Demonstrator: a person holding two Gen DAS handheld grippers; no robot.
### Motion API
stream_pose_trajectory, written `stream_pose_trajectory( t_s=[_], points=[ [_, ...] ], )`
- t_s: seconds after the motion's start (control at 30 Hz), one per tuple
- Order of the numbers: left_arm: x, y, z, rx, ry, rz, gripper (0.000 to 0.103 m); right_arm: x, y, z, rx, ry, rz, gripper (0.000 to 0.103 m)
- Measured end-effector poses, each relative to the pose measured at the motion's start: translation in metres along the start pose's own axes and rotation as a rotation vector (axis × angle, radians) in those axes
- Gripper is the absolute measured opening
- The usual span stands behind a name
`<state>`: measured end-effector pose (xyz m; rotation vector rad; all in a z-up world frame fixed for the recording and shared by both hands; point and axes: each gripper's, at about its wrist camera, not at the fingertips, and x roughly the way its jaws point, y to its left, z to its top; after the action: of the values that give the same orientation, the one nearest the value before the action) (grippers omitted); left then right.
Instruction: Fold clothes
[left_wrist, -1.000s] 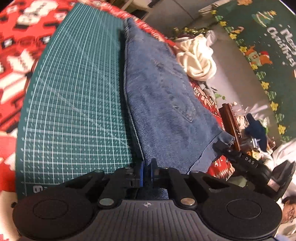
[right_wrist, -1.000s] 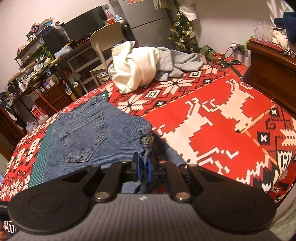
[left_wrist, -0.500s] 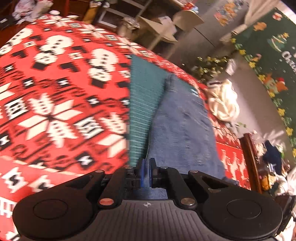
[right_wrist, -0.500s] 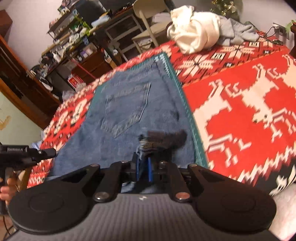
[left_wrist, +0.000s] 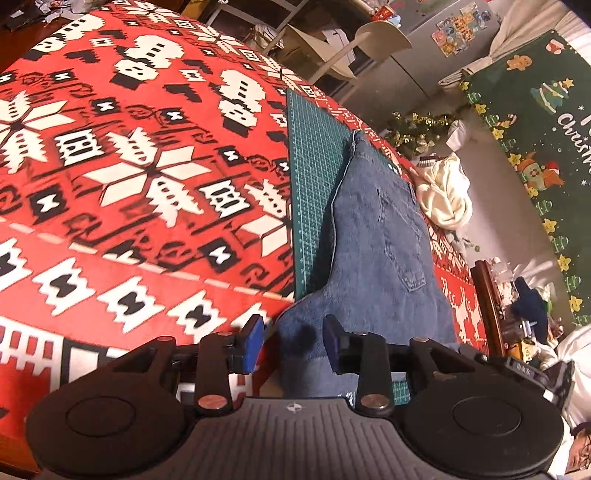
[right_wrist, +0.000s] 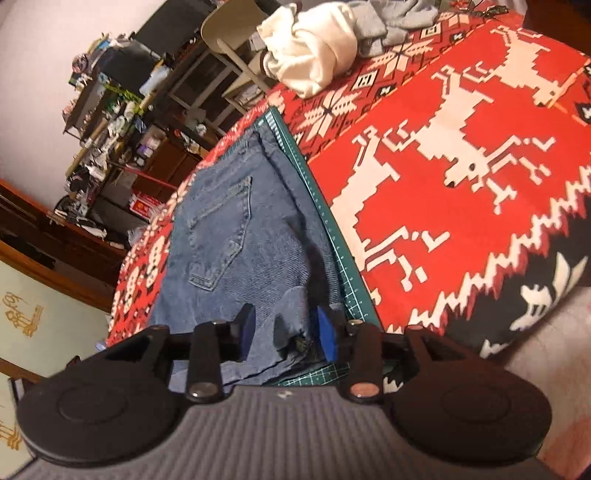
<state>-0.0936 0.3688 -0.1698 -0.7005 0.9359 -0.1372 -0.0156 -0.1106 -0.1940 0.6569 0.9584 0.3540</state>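
A pair of blue jeans (left_wrist: 380, 236) lies folded lengthwise on a green cutting mat (left_wrist: 314, 158), back pocket up. The jeans' near end spills over the mat's near edge onto the red blanket. My left gripper (left_wrist: 293, 345) hovers at that end, its jaws opening, with denim between the blue pads but not pressed. In the right wrist view the same jeans (right_wrist: 236, 236) stretch away from me. My right gripper (right_wrist: 284, 330) is at the frayed hem corner, jaws opening, the cloth lying loose between them.
A red, white and black patterned blanket (left_wrist: 110, 166) covers the bed. A cream garment (right_wrist: 317, 48) and a grey one (right_wrist: 399, 18) are heaped at the far side. A chair (right_wrist: 236, 40) and cluttered shelves (right_wrist: 110, 122) stand beyond the bed. A person's face shows at the lower right of the left wrist view.
Both grippers were shut on the denim and now stand apart, the cloth released. The jeans were pulled along the mat; the left gripper's view swung out over the blanket.
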Motion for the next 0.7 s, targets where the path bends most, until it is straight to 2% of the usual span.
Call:
stream_pose_trajectory(
  t_s=[0.03,0.07,0.1,0.2,0.3,0.4,0.47,0.5,0.57,0.63,0.7],
  points=[
    [-0.001,0.001,-0.001,-0.003,0.003,-0.002,0.035,0.003,0.001,0.001,-0.007,0.004,-0.012,0.037],
    [-0.001,0.002,-0.002,-0.006,0.007,-0.004,0.035,0.005,0.003,0.001,-0.021,0.003,-0.029,0.019],
    [-0.002,0.003,-0.004,-0.010,0.013,-0.011,0.036,0.006,0.004,0.001,-0.036,0.002,-0.046,0.009],
    [-0.002,0.004,-0.008,-0.019,0.040,-0.032,0.036,-0.002,0.016,0.000,-0.081,-0.033,-0.048,0.009],
    [-0.002,0.004,-0.011,-0.010,0.048,-0.022,0.036,-0.010,0.018,-0.002,-0.116,-0.047,-0.071,0.009],
    [-0.004,0.006,-0.014,0.010,0.044,-0.005,0.034,-0.002,0.005,-0.003,-0.083,-0.004,-0.091,0.010],
    [-0.007,0.006,-0.016,0.051,0.039,0.016,0.034,-0.006,0.000,-0.005,-0.066,-0.021,-0.076,0.012],
    [-0.008,0.005,-0.017,0.075,0.037,0.035,0.031,-0.008,-0.001,-0.006,-0.061,-0.028,-0.073,0.016],
    [-0.009,0.005,-0.019,0.121,0.039,0.075,0.018,-0.011,-0.004,-0.009,-0.056,-0.035,-0.077,0.016],
    [-0.007,0.004,-0.022,0.171,0.041,0.100,0.015,-0.012,-0.008,-0.011,-0.037,-0.035,-0.065,0.016],
    [-0.003,-0.003,-0.024,0.209,0.040,0.092,0.015,-0.014,-0.011,-0.011,-0.024,-0.039,-0.059,0.016]
  ],
)
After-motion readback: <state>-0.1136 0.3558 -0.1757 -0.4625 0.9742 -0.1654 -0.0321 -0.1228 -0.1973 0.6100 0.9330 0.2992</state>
